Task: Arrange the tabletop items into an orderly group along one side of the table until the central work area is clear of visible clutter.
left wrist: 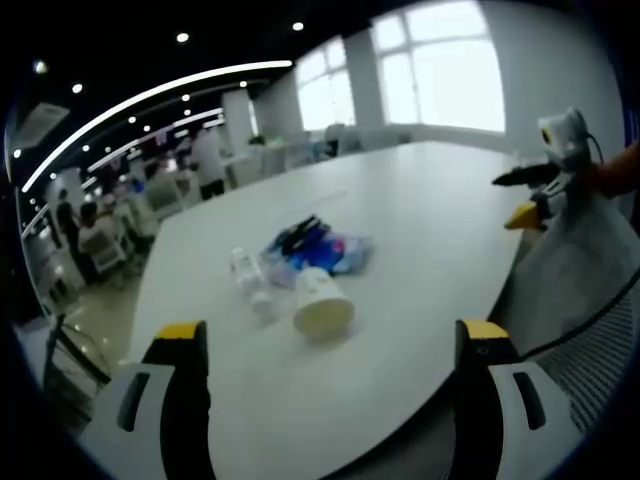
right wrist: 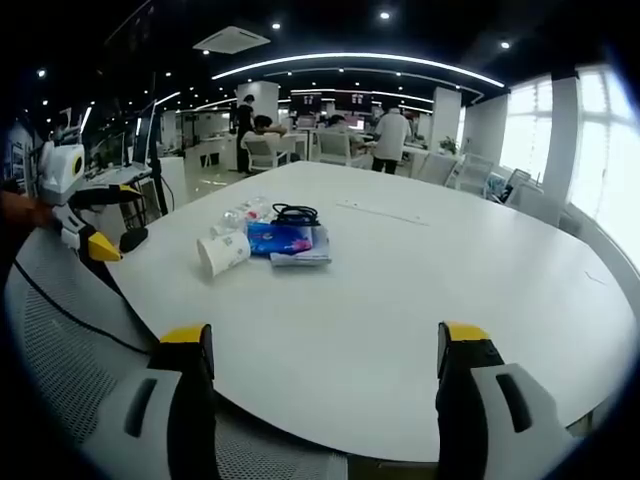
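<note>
- Your left gripper (left wrist: 325, 350) hangs over the near edge of the white counter (left wrist: 420, 230), its fingers (left wrist: 182, 345) spread wide with nothing between them. It sits back from the clutter, so I read it as lined up for an approach, not a grasp.
- In the left gripper view, the small clear bottle (left wrist: 247, 275) lies leftmost in the pile, just beside the paper cup (left wrist: 320, 300).
- That cup is tipped on its side with its open mouth toward you. Lying down, it can roll, so I would take it across the rim or body rather than nudge it.
- Behind the cup, the blue packet (left wrist: 335, 252) lies flat, and the black cable (left wrist: 300, 235) is coiled on or against it; I cannot tell which.
- All of these are bunched together in one patch near the counter's edge, with the rest of the top bare, so the grouping looks well along. What is left, in my judgement, is tidying and standing the cup up.
- Your right gripper (right wrist: 325, 345) hovers at the counter's edge too, fingers (right wrist: 460, 345) wide apart and empty.
- A mesh office chair (right wrist: 60, 340) stands beside the counter near your left gripper; mind it as you swing in.
</note>
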Available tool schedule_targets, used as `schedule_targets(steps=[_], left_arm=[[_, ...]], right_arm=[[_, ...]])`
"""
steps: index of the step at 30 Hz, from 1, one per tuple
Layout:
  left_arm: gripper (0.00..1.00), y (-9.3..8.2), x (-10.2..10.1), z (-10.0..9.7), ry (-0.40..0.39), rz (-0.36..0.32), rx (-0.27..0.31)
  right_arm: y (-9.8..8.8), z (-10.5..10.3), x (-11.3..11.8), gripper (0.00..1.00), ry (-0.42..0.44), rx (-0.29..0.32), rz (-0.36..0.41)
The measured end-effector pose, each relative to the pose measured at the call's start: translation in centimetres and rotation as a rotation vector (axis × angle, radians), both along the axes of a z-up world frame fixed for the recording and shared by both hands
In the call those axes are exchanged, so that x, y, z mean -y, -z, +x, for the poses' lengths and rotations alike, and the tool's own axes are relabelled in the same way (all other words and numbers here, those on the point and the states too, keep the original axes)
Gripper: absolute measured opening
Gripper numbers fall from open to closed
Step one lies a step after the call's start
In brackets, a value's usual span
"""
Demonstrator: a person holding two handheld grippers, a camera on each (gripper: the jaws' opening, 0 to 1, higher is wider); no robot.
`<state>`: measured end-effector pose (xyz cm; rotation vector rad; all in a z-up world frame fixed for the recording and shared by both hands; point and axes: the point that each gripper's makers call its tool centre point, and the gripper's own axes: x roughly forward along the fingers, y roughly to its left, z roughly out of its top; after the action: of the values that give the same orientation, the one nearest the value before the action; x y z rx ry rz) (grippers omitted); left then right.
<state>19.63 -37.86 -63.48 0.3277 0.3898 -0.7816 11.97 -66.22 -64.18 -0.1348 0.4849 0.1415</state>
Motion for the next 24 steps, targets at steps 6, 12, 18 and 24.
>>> schedule_targets(steps=[6, 12, 18, 24], left_arm=[[1.00, 0.08, 0.09, -0.09, 0.003, -0.007, -0.010], [1.00, -0.04, 0.21, -0.14, 0.004, -0.019, -0.016], [1.00, 0.02, 0.29, -0.18, 0.004, -0.025, -0.023], [1.00, -0.01, 0.35, -0.22, 0.006, -0.029, -0.026]], right_arm=[[0.06, -0.04, -0.08, 0.92, -0.004, -0.005, 0.002], [0.10, -0.08, -0.06, 0.92, -0.004, -0.007, 0.001], [0.08, -0.08, 0.01, 0.92, -0.002, -0.006, 0.001], [0.08, -0.09, 0.09, 0.91, 0.001, -0.006, 0.001]])
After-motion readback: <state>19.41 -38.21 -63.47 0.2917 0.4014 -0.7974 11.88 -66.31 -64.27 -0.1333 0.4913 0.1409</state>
